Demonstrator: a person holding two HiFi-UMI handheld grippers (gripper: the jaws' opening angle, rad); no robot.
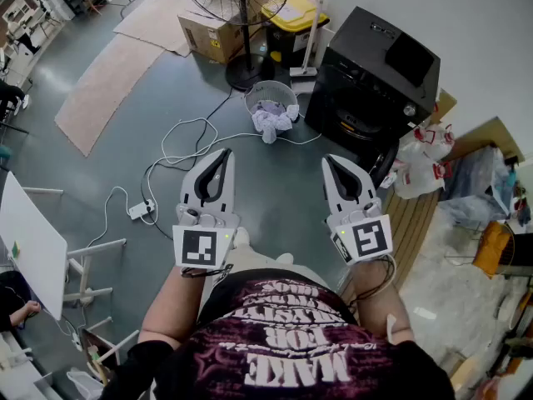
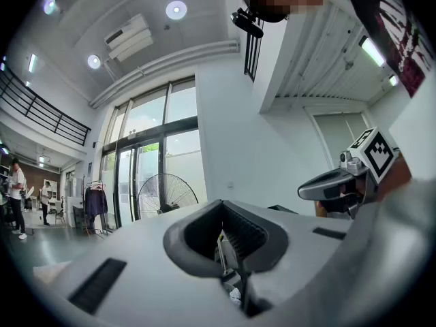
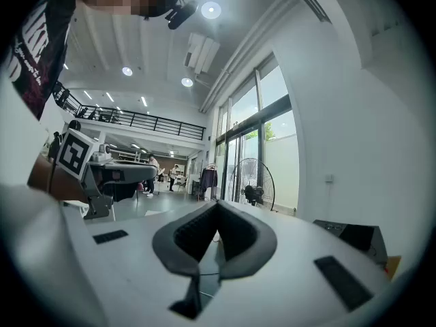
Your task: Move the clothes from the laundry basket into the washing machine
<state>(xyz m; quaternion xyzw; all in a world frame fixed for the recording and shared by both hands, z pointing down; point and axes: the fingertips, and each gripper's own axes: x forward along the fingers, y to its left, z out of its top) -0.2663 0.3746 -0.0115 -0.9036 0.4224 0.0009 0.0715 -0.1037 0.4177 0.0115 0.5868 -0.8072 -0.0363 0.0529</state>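
Note:
A round grey laundry basket [image 1: 268, 95] stands on the floor ahead, with pale clothes [image 1: 273, 122] spilling over its near rim. Right of it sits the black washing machine [image 1: 373, 72], its front door facing the basket. I hold both grippers level at waist height, well short of the basket. The left gripper [image 1: 221, 157] has its jaws together and nothing in them; its own view shows the tips [image 2: 221, 208] meeting. The right gripper [image 1: 335, 165] is likewise shut and empty, with its tips [image 3: 216, 208] touching in its own view.
A standing fan [image 1: 247, 32], a cardboard box [image 1: 208, 36] and a yellow-lidded bin [image 1: 293, 13] stand behind the basket. White cables [image 1: 190, 142] and a power strip [image 1: 140, 210] lie on the floor. Plastic bags [image 1: 420, 163] sit right of the machine. A white table [image 1: 29, 240] is at the left.

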